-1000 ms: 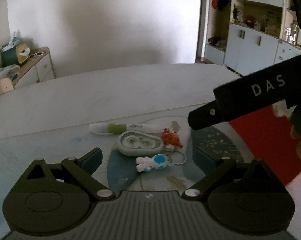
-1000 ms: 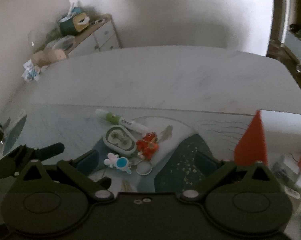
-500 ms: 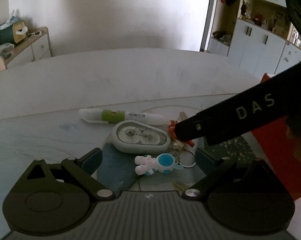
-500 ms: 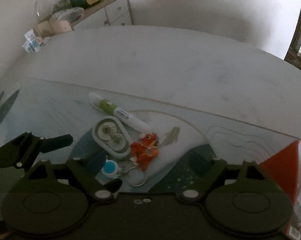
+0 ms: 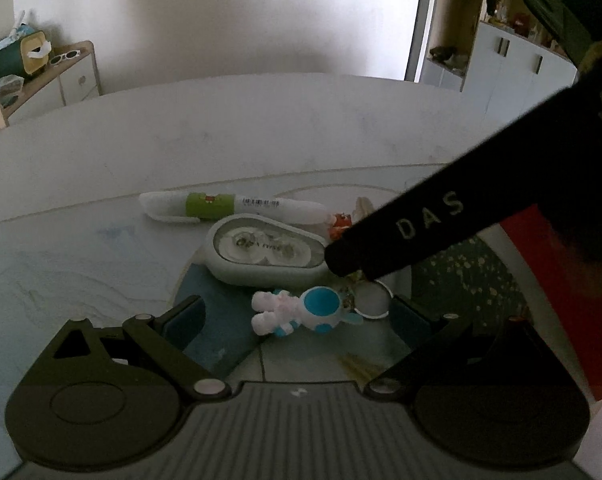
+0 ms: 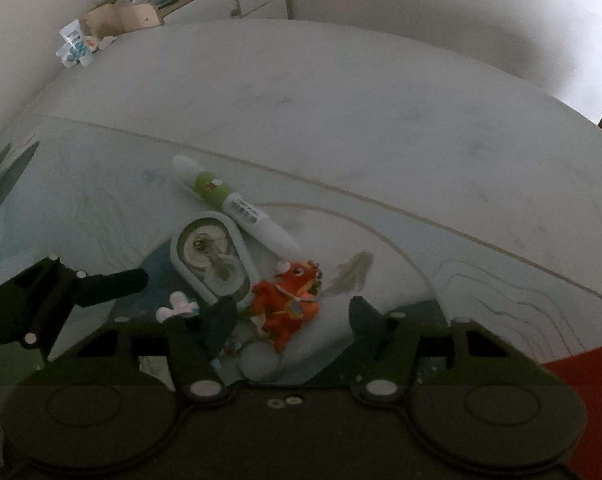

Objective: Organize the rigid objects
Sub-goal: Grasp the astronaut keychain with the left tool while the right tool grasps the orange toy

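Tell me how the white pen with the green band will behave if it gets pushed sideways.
The white pen with the green band is a round barrel lying flat on the table mat, so it will probably roll. It looks like stiff plastic, likely light. One end lies close against the grey oval case, which may block rolling that way.

Orange-red dragon charm point(image 6: 289, 300); blue-white astronaut point(image 5: 297, 312); green-banded white pen point(image 5: 229, 206)
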Demonstrator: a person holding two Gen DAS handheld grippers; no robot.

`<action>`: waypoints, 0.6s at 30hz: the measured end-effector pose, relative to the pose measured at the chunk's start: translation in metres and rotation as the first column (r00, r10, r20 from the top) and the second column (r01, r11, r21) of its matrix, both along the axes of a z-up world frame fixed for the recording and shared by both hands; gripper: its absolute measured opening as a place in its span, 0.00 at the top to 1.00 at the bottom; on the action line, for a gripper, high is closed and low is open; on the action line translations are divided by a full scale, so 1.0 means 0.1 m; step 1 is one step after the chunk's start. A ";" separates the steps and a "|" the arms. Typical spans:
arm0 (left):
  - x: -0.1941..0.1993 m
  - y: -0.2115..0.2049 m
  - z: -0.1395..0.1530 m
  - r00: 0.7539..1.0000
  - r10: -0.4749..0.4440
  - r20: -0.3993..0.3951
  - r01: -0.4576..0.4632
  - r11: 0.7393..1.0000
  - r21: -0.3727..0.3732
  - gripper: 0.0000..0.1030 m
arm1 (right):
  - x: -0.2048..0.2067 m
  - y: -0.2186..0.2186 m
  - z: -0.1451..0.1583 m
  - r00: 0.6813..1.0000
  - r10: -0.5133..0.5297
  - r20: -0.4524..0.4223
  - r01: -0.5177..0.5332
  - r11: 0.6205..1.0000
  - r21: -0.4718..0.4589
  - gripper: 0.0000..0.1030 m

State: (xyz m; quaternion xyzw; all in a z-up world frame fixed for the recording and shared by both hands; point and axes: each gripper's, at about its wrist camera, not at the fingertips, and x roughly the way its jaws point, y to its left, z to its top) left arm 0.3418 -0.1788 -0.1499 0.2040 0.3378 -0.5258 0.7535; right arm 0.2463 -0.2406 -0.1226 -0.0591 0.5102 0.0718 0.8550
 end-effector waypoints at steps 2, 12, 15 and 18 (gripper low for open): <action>0.00 0.00 -0.01 1.000 0.001 0.005 -0.001 1.000 0.001 0.09 | -0.03 0.00 0.00 1.000 0.007 0.003 -0.007 1.000 0.005 0.44; -0.01 -0.01 0.00 1.000 -0.006 0.005 0.006 1.000 0.002 0.42 | -0.09 -0.02 0.05 1.000 0.022 0.020 -0.022 0.999 0.025 0.62; -0.03 -0.01 0.01 1.000 -0.008 0.001 0.008 1.000 0.006 0.42 | -0.09 -0.06 0.04 1.000 0.004 0.025 -0.004 0.999 0.033 0.66; 0.00 -0.01 0.02 1.000 -0.004 -0.014 0.004 1.000 0.006 0.43 | -0.12 -0.03 0.06 0.999 0.001 0.040 -0.002 1.000 0.021 0.68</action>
